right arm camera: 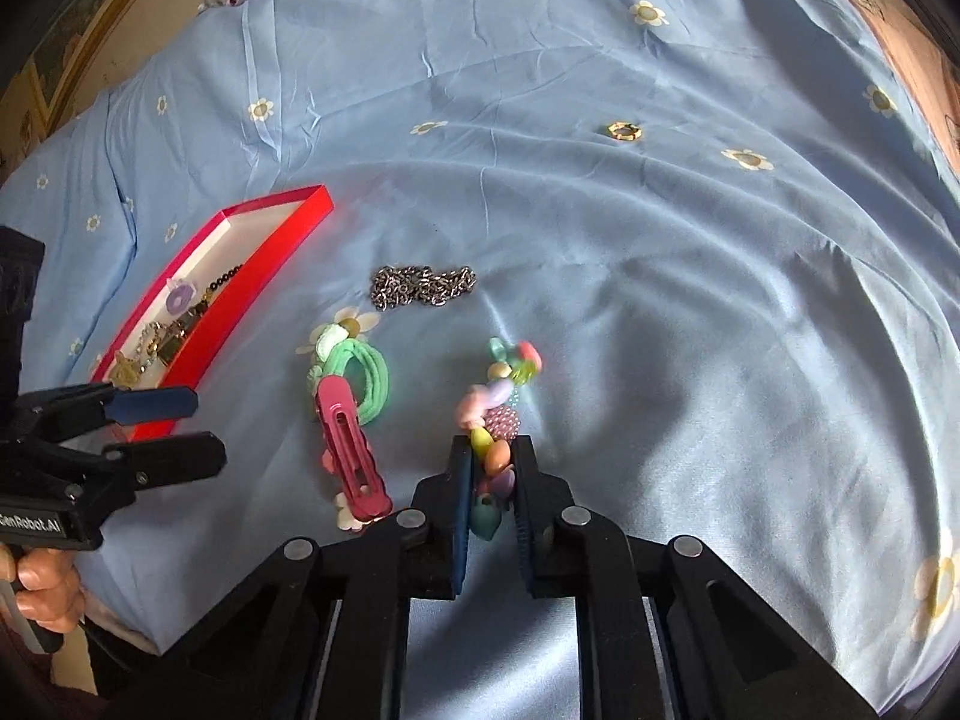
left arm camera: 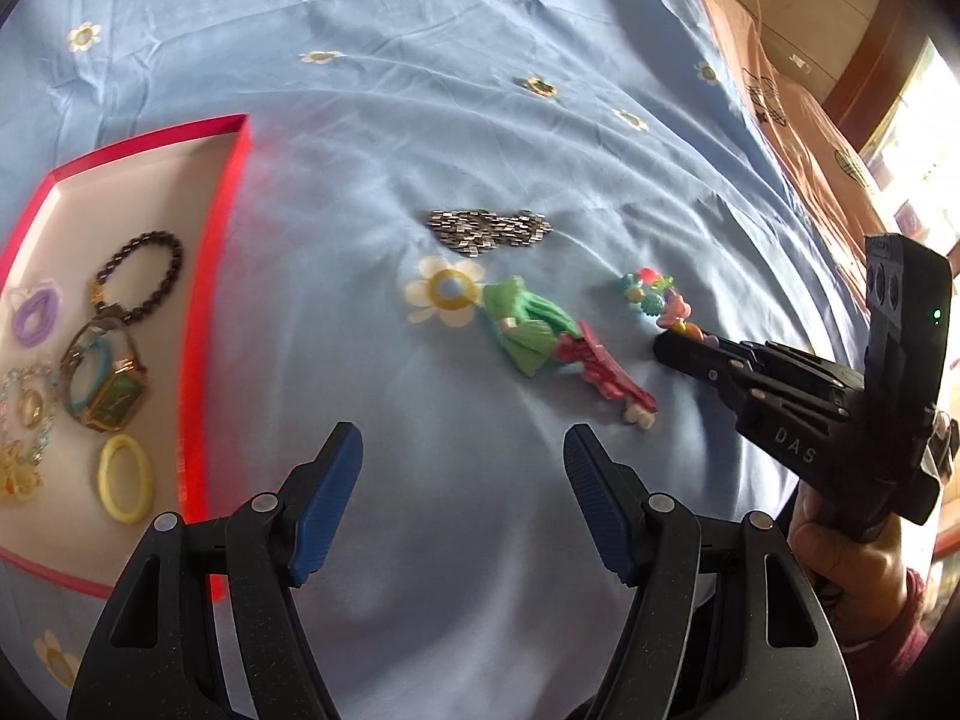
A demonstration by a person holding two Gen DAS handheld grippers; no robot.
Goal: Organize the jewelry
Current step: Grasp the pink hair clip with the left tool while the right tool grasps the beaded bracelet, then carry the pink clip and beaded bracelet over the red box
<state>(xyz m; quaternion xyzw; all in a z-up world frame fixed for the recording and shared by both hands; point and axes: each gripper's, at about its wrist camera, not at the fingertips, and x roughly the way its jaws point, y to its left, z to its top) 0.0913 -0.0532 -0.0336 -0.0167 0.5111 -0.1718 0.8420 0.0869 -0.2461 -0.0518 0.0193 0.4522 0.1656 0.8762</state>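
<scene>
Right gripper (right arm camera: 493, 468) is clamped on the near end of the colourful bead bracelet (right arm camera: 501, 387), low centre of the right wrist view, beads squeezed between the blue pads while the far end trails on the blue floral sheet (right arm camera: 660, 300). A good bite, but only on part of the strand, so I'd say lift slowly and let the loose end hang free before carrying it. The red-rimmed box (left arm camera: 225, 240) sits at the left of the left wrist view, already holding a watch (left arm camera: 111, 396), a dark bead bracelet (left arm camera: 144, 276) and a yellow hair tie (left arm camera: 125, 477). That looks like the destination. Left gripper (left arm camera: 462, 456) is spread wide at the bottom of its frame, nothing between its fingers. Waiting on the sheet: silver chain (left arm camera: 489, 228), green scrunchie (left arm camera: 522, 324) and pink hair clip (left arm camera: 600, 372), touching each other mid-frame. Keep the dangling beads clear of those on the way across.
</scene>
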